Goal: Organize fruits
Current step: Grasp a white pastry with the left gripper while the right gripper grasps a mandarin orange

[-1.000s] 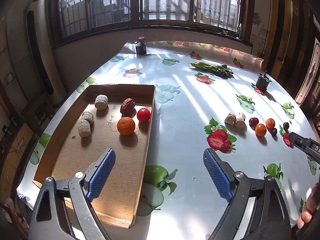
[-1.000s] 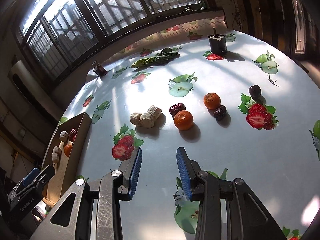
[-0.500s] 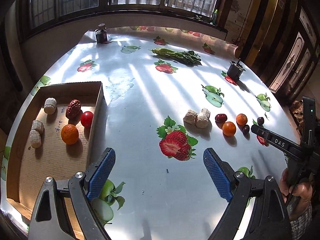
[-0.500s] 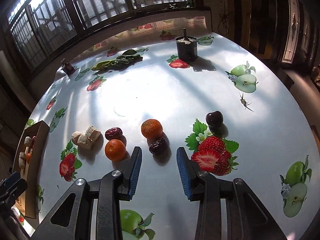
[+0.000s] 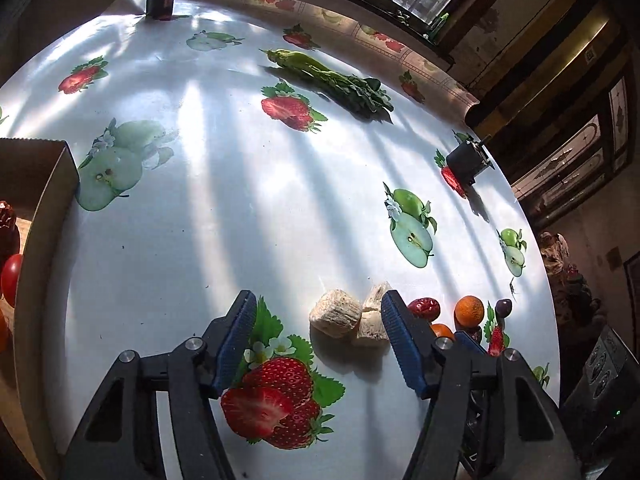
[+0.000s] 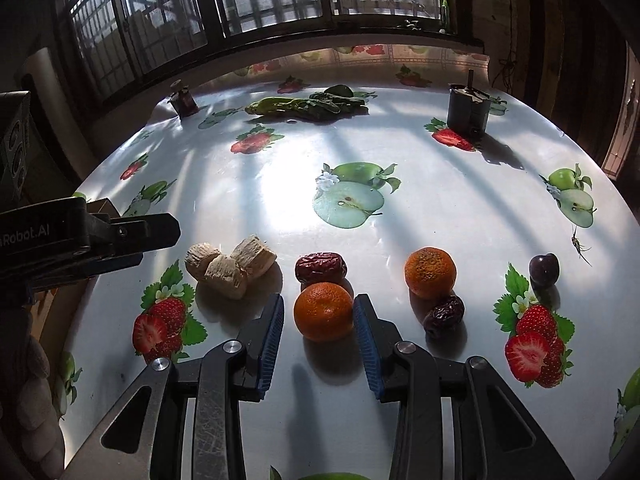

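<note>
My right gripper (image 6: pixel 319 318) is open with its blue pads on either side of a near orange (image 6: pixel 323 311), not closed on it. Behind it lies a red date (image 6: pixel 321 267); to the right sit a second orange (image 6: pixel 430 267), a dark date (image 6: pixel 444 311) and a dark cherry (image 6: pixel 543 268). Pale beige chunks (image 6: pixel 230 263) lie to the left. My left gripper (image 5: pixel 316 320) is open and empty, with the beige chunks (image 5: pixel 336 313) just ahead between its pads. The cardboard tray (image 5: pixel 48 208) is at the left edge, with a cherry tomato (image 5: pixel 10 278) inside.
A bunch of green vegetables (image 6: pixel 308 106) lies at the back. A dark square container (image 6: pixel 468 110) stands back right and a small dark jar (image 6: pixel 184 100) back left. The round table (image 6: pixel 440 184) has a fruit-print cloth. The left gripper (image 6: pixel 80 240) shows at the right wrist view's left edge.
My left gripper swung right from the tray to the beige chunks. My right gripper moved in and opened wider around the near orange.
</note>
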